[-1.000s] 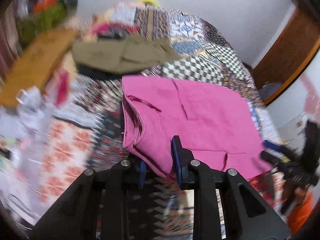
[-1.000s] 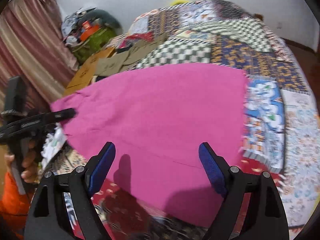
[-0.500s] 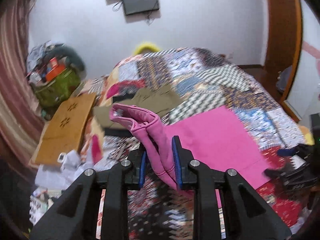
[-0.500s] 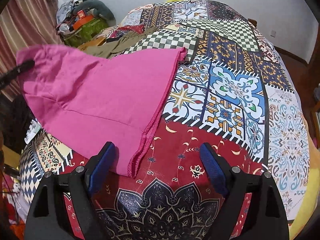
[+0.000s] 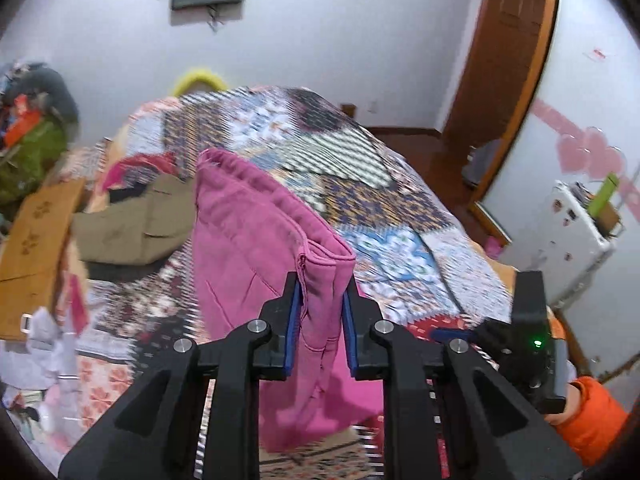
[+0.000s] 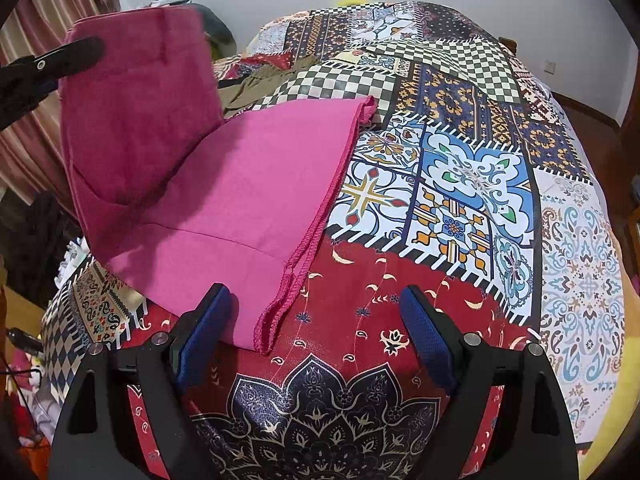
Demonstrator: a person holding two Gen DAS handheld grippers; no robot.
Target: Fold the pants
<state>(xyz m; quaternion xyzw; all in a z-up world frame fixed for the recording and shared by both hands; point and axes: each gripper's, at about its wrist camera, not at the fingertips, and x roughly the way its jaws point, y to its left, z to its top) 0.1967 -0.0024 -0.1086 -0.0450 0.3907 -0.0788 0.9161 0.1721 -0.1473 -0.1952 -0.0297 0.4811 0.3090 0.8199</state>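
Left gripper (image 5: 319, 312) jaws clamped on waistband end of pink fabric pants (image 6: 256, 184), lifted off patchwork quilt bed (image 6: 460, 200). Legs lie on bed. Right gripper (image 6: 316, 332) jaws apart, empty, near hem. Risk: unpinned hem drags, fold skews.

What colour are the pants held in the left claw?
Pink, plain with no pattern: the pants show best in the right wrist view, pinched by the left claw.
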